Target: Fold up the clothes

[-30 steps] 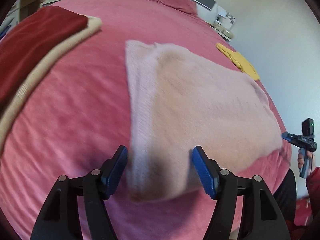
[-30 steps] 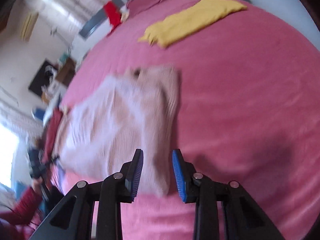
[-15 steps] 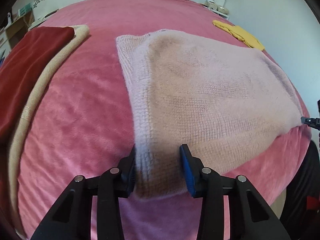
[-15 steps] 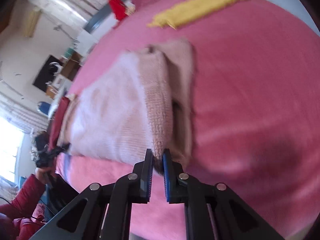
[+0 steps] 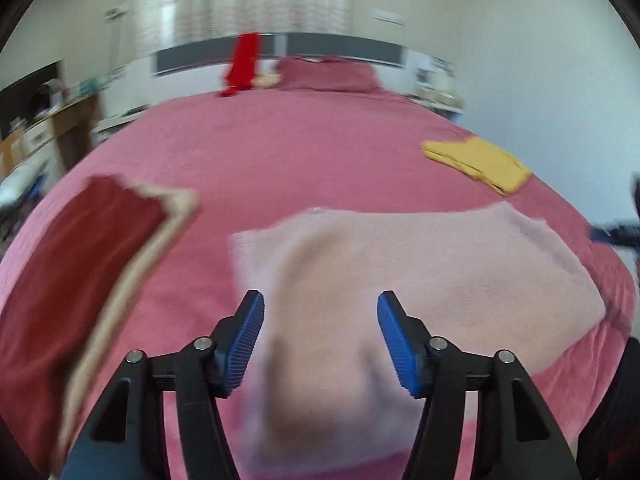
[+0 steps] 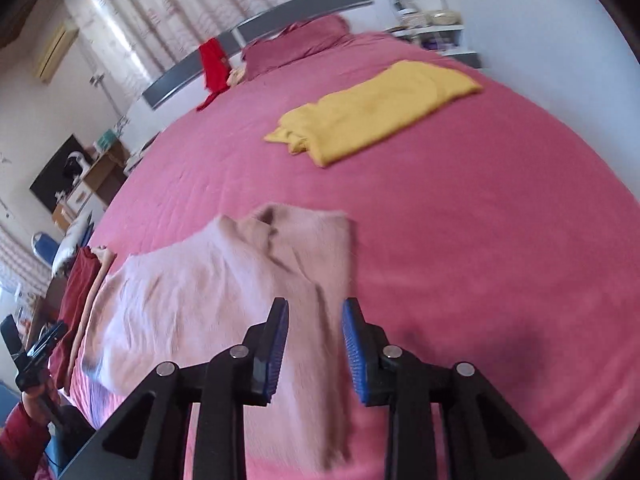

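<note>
Lying near the bed (image 6: 500, 240) edge, the soft, limp sweater (image 5: 400, 280) suits corner grips; left gripper (image 5: 320, 340) and right gripper (image 6: 314, 344) gape, empty.

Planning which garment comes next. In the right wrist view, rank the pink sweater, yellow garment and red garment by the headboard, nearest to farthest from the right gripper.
1. Pink sweater: right beneath the open right gripper, spreading leftward.
2. Yellow garment: mid-bed, ahead and slightly right.
3. Red garment: far end, hanging at the headboard, upper left.
</note>
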{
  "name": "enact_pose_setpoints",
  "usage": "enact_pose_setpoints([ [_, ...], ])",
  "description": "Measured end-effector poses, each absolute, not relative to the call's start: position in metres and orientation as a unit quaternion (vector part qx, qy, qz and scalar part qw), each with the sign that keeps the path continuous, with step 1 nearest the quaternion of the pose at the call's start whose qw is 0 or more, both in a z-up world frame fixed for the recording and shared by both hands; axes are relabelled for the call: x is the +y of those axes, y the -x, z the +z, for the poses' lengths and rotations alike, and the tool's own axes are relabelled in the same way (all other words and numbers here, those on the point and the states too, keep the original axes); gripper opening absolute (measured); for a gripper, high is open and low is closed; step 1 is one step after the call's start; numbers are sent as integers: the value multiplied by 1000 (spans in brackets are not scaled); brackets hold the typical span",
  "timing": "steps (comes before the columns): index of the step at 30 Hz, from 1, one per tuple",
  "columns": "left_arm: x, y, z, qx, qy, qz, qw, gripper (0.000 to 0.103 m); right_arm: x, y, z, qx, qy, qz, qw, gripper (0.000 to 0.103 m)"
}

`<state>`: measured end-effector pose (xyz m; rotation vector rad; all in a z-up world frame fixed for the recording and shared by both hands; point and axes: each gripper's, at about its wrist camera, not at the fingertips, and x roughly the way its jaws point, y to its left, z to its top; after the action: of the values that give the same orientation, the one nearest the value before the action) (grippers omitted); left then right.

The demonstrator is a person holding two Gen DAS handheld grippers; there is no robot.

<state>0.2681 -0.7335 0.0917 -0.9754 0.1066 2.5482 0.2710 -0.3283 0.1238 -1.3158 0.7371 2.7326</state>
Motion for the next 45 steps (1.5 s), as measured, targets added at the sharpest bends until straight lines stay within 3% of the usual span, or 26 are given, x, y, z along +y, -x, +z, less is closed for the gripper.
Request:
enact_pose_setpoints([
  [3, -678, -253, 64, 86, 371, 891, 247, 61, -347, -238, 125, 208, 428, 879, -41, 30],
  [7, -659, -254, 13, 178, 405, 874, 203, 65, -395, -197, 74, 131, 528, 837, -53, 30],
  [9, -670, -261, 9, 155, 389, 885, 205, 74, -415, -199, 55, 98, 562, 817, -81, 32],
  [11, -684, -267, 5, 128, 378, 893, 207, 76, -425, -216, 66, 43, 538, 835, -110, 30],
  [18, -681, -267, 10, 118, 374, 894, 214, 80, -307, -241, 97, 270, 417, 867, -24, 31],
  [26, -686, -264, 13, 112, 377, 894, 216, 81, -305, -189, 42, 274, 543, 788, -96, 34],
  [28, -686, -264, 14, 111, 377, 894, 216, 81, -320, -186, 41, 228, 543, 804, -84, 34],
  [32, -686, -265, 15, 110, 378, 893, 216, 81, -353, -199, 61, 101, 528, 842, -35, 9],
  [37, -687, -266, 15, 110, 377, 894, 216, 81, -359, -225, 83, -2, 460, 883, 93, 6],
  [41, -686, -267, 15, 110, 377, 894, 216, 81, -311, -237, 58, 27, 492, 854, 169, 14],
  [44, -686, -267, 15, 109, 378, 894, 216, 81, -299, -252, 71, 132, 445, 880, 103, 15],
  [45, -686, -267, 15, 109, 378, 893, 217, 81, -303, -256, 81, 149, 422, 892, 69, 21],
])
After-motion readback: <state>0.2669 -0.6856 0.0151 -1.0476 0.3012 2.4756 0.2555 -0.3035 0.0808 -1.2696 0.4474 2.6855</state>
